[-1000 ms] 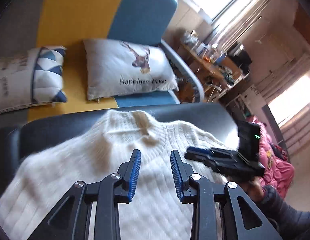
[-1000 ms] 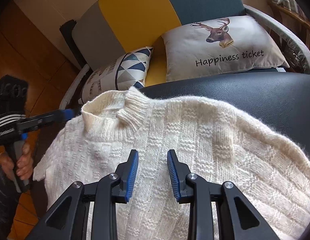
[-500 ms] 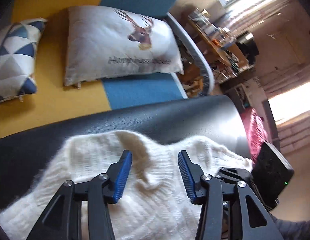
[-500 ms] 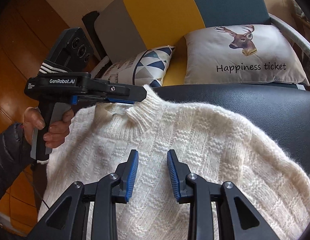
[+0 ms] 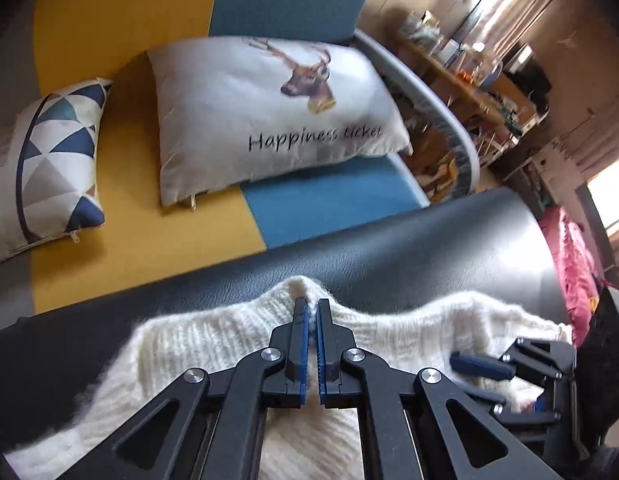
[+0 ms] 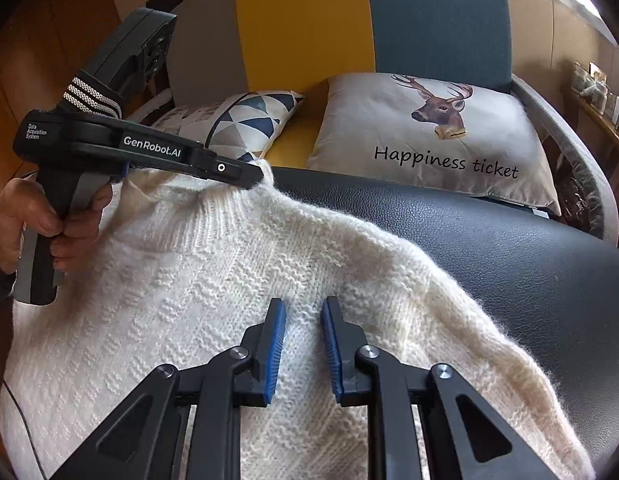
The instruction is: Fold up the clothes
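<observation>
cream knit sweater [image 6: 213, 292] spread flat over black leather surface [image 6: 489, 248], neckline toward its far edge, bare leather to the right of the knit. left gripper [image 5: 312, 307] clamped on a raised fold of the collar [image 5: 305, 286] at the far edge of the garment, blue pads pinching the wool; seen from the right wrist view too [image 6: 253, 176], tip at the collar, hand [image 6: 49, 216] around the grip. right gripper [image 6: 303, 312] low over mid-chest of the sweater, jaws just been closing, narrow gap between the pads, knit showing in the gap; pads pressing the wool or not: cannot tell. beyond the far edge, deer cushion [image 6: 429, 140] and triangle-pattern cushion [image 6: 245, 120] on a yellow-and-blue sofa [image 6: 305, 24].
</observation>
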A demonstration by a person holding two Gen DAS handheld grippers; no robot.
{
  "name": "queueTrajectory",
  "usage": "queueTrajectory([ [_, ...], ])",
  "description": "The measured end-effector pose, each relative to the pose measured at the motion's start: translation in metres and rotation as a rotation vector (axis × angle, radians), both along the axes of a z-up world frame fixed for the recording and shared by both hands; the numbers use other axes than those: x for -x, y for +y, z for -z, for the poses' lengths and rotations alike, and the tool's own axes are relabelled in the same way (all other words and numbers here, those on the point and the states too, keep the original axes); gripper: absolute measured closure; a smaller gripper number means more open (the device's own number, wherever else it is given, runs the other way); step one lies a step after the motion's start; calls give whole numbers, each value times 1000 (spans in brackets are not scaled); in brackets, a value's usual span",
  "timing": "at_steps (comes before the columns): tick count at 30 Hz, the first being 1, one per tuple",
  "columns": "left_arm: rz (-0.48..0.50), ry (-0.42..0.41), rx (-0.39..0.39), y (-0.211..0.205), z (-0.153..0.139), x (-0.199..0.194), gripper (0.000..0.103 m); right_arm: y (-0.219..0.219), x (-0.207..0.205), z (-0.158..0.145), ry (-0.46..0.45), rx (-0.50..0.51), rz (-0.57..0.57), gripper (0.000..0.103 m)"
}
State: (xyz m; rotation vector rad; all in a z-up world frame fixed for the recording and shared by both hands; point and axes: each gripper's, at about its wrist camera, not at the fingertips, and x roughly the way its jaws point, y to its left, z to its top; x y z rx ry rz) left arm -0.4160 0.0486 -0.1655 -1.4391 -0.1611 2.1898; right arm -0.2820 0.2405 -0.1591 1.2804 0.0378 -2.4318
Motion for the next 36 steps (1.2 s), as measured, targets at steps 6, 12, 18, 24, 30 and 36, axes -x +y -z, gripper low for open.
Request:
queueTrajectory([
  [6,-34,16,-99,-26,-29,-14,93,1,1,0,0,11,9,84],
  [12,-141,99,-99,-113,-69,-55,81,6,0,-25,-23,256,2,76],
  [18,-142,195,-34,-146,-59,-117,81,-41,59,-22,-381,807,-100,69],
  [24,-88,259,-8,-131,-43,-136,81,-100,105,14,-569,715,38,67],
  [30,-26,188,-2,-116,-9,-129,81,-135,120,20,-496,667,-19,81],
  [36,-13,187,5,-112,2,-134,81,-173,137,19,-399,586,-143,82],
])
